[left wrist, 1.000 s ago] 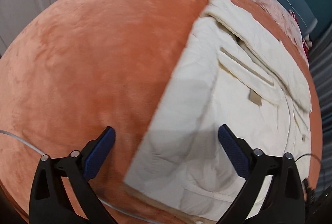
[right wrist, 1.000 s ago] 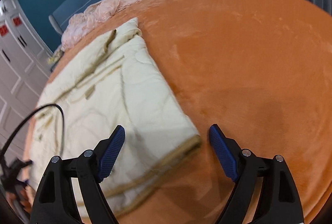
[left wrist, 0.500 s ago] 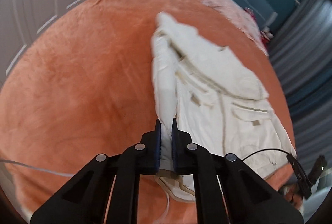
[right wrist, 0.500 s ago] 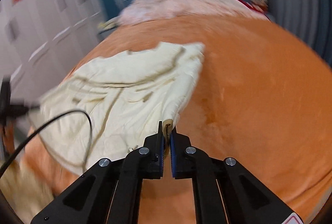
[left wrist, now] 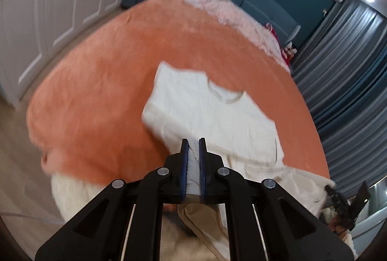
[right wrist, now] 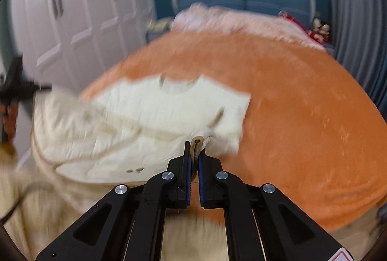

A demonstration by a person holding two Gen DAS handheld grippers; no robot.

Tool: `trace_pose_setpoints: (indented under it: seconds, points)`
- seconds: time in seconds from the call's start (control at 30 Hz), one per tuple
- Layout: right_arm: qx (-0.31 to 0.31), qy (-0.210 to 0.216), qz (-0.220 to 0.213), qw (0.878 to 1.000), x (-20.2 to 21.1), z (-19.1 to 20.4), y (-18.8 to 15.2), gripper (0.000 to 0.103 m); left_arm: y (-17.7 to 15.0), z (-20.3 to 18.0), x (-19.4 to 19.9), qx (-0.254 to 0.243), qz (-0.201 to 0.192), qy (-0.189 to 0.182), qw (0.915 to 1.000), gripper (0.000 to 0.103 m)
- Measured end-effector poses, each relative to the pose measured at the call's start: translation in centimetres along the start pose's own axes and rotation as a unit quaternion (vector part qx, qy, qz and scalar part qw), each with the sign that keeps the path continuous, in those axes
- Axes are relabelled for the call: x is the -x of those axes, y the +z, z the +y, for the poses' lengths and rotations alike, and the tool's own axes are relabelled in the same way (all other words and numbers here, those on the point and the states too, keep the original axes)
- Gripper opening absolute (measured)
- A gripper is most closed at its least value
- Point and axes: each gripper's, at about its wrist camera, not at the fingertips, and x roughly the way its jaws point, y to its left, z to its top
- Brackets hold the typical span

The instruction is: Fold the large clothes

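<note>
A: Pinching a fold of the cream garment (left wrist: 212,113), the left gripper (left wrist: 193,152) has its blue pads pressed tight on the cloth in the left wrist view; the far part of the garment lies on the orange blanket (left wrist: 101,82) covering the bed.

B: What surrounds it there?

A: White wardrobe doors (left wrist: 48,7) stand at left, a pink fluffy throw (left wrist: 217,9) is heaped at the bed's head against a teal wall, and grey curtains (left wrist: 350,67) hang at right. The gripper's own black arms hide the garment's near hem.

B: And the right wrist view?

A: The right gripper (right wrist: 194,152) clamps a tan-edged corner of the same garment, which stretches left, blurred. The other gripper's dark shape (right wrist: 14,89) shows at the left edge.
</note>
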Motion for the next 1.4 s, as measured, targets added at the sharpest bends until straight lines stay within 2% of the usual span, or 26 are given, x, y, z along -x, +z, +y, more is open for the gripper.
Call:
trace_pose_setpoints:
  seconds: [0.03,0.07,0.1,0.17,0.27,0.33,0.4,0.5,0.57,0.6,0.63,0.7,0.77,0.8,0.83,0.87,0.97,1.07,1.13,1.27,1.4]
  points:
    - [-0.010,-0.006,-0.022,1.000,-0.9,-0.6,1.5,0.004,1.2,-0.3,-0.4,-0.007,-0.016,0.006,0.9998,0.007]
    - [-0.017,-0.013,-0.045,0.999,-2.0,-1.3,3.1,0.004,2.8,-0.7,-0.9,-0.018,-0.041,0.021,0.9988,0.000]
    - [-0.019,-0.020,-0.056,0.998,-2.5,-1.3,3.8,0.004,4.3,-0.9,-1.1,-0.026,-0.067,0.032,0.9969,0.000]
    - [-0.024,-0.034,-0.081,0.996,-4.8,-2.2,6.5,0.004,7.2,-0.9,-2.0,-0.034,-0.091,0.040,0.9945,0.000]
    - [-0.042,-0.032,-0.097,0.994,-8.9,-2.8,9.6,0.005,11.2,-0.8,-5.3,-0.027,-0.091,0.046,0.9944,0.000]
    - [-0.060,-0.042,-0.091,0.993,-13.1,-3.1,11.6,0.004,12.5,-1.0,-7.3,-0.025,-0.088,0.072,0.9932,0.000]
    - [-0.097,-0.045,-0.082,0.991,-16.0,-3.9,12.6,0.005,13.3,-1.6,-7.9,-0.020,-0.085,0.059,0.9944,0.000]
    - [-0.146,-0.060,-0.068,0.985,-19.7,-5.4,14.0,0.004,13.4,-2.6,-6.4,-0.031,-0.098,0.044,0.9937,0.000]
    - [-0.163,-0.075,-0.057,0.982,-21.2,-6.1,14.2,0.005,13.6,-3.4,-5.7,-0.046,-0.103,0.047,0.9924,0.005]
    - [-0.172,-0.078,-0.051,0.981,-22.0,-6.6,14.5,0.005,13.6,-3.6,-5.6,-0.055,-0.100,0.053,0.9920,0.015]
    - [-0.185,-0.078,-0.045,0.979,-22.4,-7.2,14.7,0.005,13.6,-3.7,-5.7,-0.057,-0.099,0.058,0.9917,0.031]
    - [-0.206,-0.076,-0.065,0.973,-21.2,-7.5,14.7,0.017,13.0,-3.1,-6.5,-0.062,-0.095,0.075,0.9907,0.044]
    - [-0.200,-0.099,-0.122,0.967,-17.9,-6.6,14.0,0.052,12.3,-2.4,-8.1,-0.062,-0.079,0.087,0.9912,0.047]
    - [-0.189,-0.102,-0.148,0.965,-16.3,-6.0,13.6,0.061,11.9,-1.5,-9.5,-0.053,-0.059,0.087,0.9930,0.047]
    - [-0.170,-0.105,-0.169,0.965,-14.5,-5.3,13.1,0.066,11.5,-0.8,-10.8,-0.044,-0.041,0.085,0.9946,0.047]
    - [-0.157,-0.106,-0.171,0.967,-13.8,-4.9,12.6,0.066,11.1,-0.1,-12.0,-0.036,-0.026,0.082,0.9957,0.047]
    - [-0.119,-0.105,-0.141,0.977,-13.2,-4.1,10.4,0.066,9.7,1.8,-16.4,-0.018,0.021,0.086,0.9959,0.047]
    - [-0.106,-0.109,-0.089,0.984,-15.4,-4.4,7.8,0.066,8.5,3.7,-20.7,0.000,0.060,0.086,0.9945,0.051]
    - [-0.128,-0.104,-0.064,0.984,-16.7,-5.2,6.3,0.066,8.2,5.2,-23.0,0.016,0.075,0.091,0.9928,0.057]
    - [-0.182,-0.087,-0.037,0.979,-19.9,-7.1,5.5,0.066,8.3,6.5,-25.5,0.022,0.083,0.111,0.9901,0.059]
    - [-0.224,-0.070,-0.013,0.972,-23.3,-7.9,5.6,0.066,9.3,7.0,-26.8,0.044,0.088,0.100,0.9902,0.060]
